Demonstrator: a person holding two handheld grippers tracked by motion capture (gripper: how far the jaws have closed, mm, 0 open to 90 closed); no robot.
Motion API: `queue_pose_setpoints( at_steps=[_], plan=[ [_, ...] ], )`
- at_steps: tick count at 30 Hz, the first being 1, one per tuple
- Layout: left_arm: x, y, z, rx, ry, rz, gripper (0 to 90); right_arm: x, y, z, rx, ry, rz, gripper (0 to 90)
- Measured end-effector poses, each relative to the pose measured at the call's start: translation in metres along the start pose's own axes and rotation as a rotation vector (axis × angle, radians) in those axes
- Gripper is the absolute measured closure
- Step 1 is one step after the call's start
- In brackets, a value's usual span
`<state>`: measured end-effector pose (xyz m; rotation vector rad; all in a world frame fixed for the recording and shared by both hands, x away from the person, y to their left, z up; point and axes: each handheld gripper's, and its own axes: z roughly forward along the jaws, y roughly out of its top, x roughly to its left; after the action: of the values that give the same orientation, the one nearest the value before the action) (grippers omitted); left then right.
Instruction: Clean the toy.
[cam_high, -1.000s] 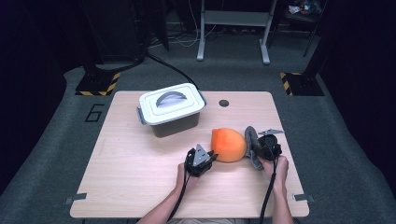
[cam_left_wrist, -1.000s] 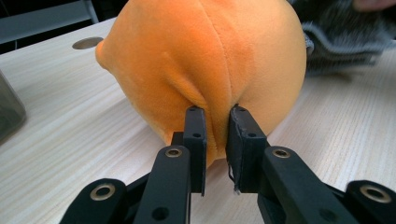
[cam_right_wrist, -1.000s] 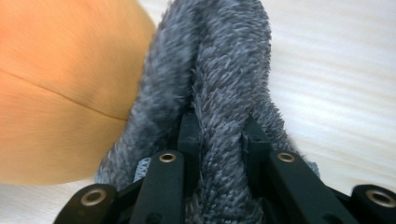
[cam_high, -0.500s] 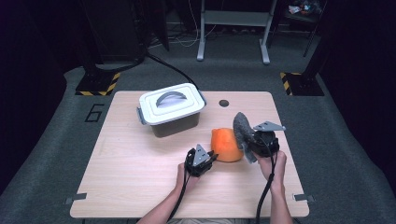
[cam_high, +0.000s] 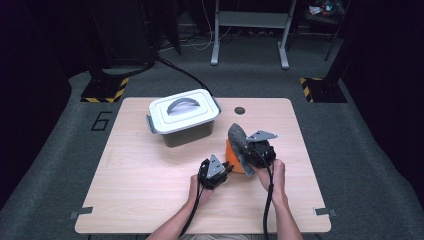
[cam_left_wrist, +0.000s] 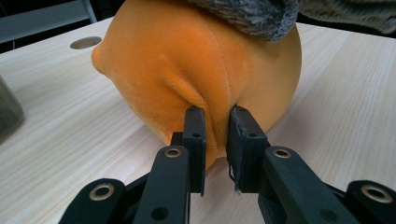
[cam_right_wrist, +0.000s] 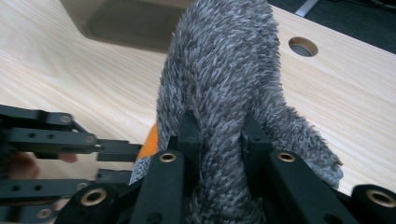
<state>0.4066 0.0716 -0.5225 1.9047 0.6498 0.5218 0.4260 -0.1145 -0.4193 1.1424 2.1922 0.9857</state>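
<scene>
Orange plush ball (cam_high: 233, 161), lower centre of the table (cam_high: 140, 190): left gripper (cam_high: 216, 171) clenched on a pinch of its fabric. Grey fuzzy cloth (cam_high: 239, 140), draped over the ball's top: right gripper (cam_high: 252, 156) grasping it. Lidded box (cam_high: 183, 116), upper left.

1. The grey cloth (cam_high: 240, 145) covers most of the orange plush (cam_high: 231, 161) in the high view.
2. In the left gripper view the plush's (cam_left_wrist: 201, 70) top is cut off.
3. The box's (cam_right_wrist: 121, 21) upper part is cropped in the right gripper view.
</scene>
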Motion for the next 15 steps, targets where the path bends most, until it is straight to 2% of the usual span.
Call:
queue_pose_setpoints(
  at_steps=[7, 14, 15],
  plan=[
    [0.0, 0.0, 0.0, -0.001, 0.001, 0.002, 78.0, -0.011, -0.005, -0.005, -0.003, -0.027, 0.014, 75.1],
    [0.0, 0.0, 0.0, 0.001, 0.001, 0.004, 78.0, -0.028, -0.017, -0.011, 0.001, -0.058, 0.06, 75.0],
    [0.0, 0.0, 0.0, 0.0, 0.002, 0.004, 78.1, -0.03, -0.02, -0.012, 0.001, -0.061, 0.078, 75.0]
  ],
)
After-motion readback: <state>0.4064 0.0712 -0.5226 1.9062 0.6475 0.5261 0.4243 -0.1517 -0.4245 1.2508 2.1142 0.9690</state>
